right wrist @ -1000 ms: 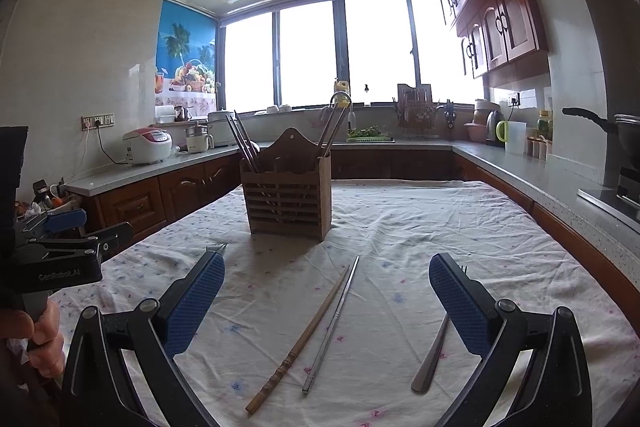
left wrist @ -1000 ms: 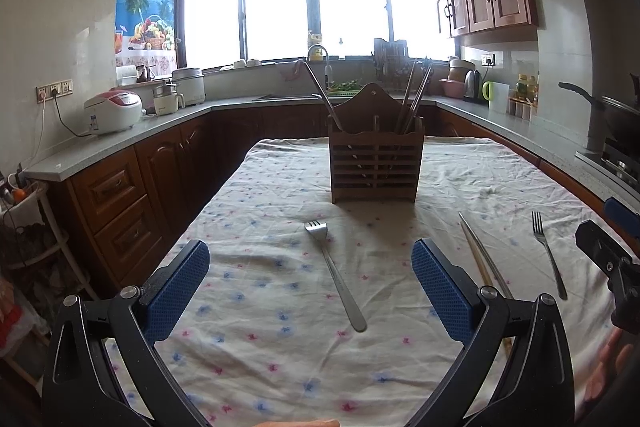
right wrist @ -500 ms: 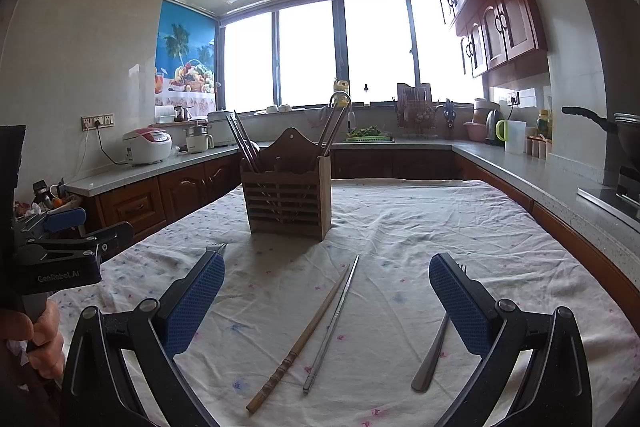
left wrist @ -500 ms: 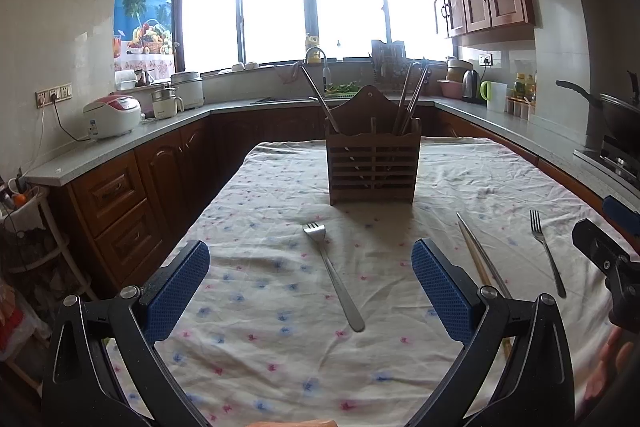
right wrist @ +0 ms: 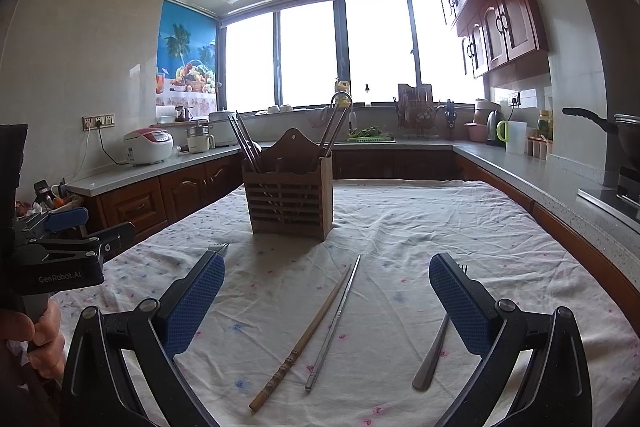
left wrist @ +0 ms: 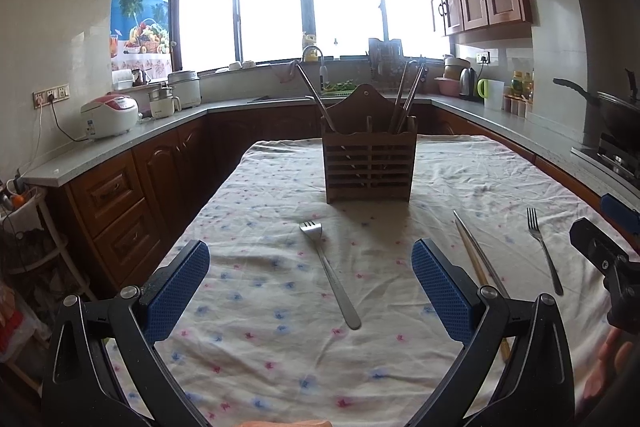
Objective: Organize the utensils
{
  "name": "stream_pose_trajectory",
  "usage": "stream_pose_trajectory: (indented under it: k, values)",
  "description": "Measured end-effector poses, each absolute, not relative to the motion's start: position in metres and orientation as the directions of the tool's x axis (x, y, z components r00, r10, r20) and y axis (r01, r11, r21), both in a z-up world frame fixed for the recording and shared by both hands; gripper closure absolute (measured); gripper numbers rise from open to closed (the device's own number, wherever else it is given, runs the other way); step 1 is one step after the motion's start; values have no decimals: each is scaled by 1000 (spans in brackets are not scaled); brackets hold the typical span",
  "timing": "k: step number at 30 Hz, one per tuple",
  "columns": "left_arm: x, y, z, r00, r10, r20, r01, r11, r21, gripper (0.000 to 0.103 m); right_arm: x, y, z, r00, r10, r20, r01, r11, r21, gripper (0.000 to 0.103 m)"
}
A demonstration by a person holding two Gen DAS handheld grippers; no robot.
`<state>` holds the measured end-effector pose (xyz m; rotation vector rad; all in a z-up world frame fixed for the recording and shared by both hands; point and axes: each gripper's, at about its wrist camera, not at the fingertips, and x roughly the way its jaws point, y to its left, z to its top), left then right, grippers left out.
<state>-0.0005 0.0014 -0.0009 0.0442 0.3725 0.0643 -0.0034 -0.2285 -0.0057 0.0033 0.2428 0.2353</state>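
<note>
Two hand-held grippers hover wide apart over loose cutlery on a flowered tablecloth [left wrist: 280, 347].

The left gripper [left wrist: 310, 289] holds nothing, its blue pads spread, and a fork [left wrist: 330, 277] lies on the cloth between them, tines pointing toward the wooden utensil holder [left wrist: 370, 165], which stands upright farther back with chopsticks and metal handles in it. The right gripper [right wrist: 326, 301] is likewise spread and empty; a wooden chopstick [right wrist: 302, 337] and a metal chopstick [right wrist: 334, 323] lie side by side between its pads, and a second fork [right wrist: 434, 355] lies partly behind its right pad.
</note>
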Motion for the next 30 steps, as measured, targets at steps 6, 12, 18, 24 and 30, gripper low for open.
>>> stream_pose_trajectory:
  k: [6, 12, 18, 24, 30]
  values:
    - [0, 2, -1, 929, 73, -362, -59, 997, 49, 0, -4, -228, -6, 943, 233, -237, -231, 972, 34, 0]
    - [0, 3, -2, 928, 74, -365, -61, 997, 45, 0, -5, -227, -6, 943, 233, -237, -231, 972, 35, 0]
    - [0, 4, -2, 928, 73, -366, -61, 997, 47, 0, -5, -227, -6, 943, 233, -238, -231, 972, 35, 0]
    - [0, 4, -2, 927, 73, -368, -60, 997, 47, 0, -5, -227, -6, 943, 233, -239, -231, 972, 36, 0]
    - [-2, 4, -3, 926, 67, -371, -54, 998, 46, 0, -5, -226, -6, 942, 233, -240, -230, 972, 40, 0]
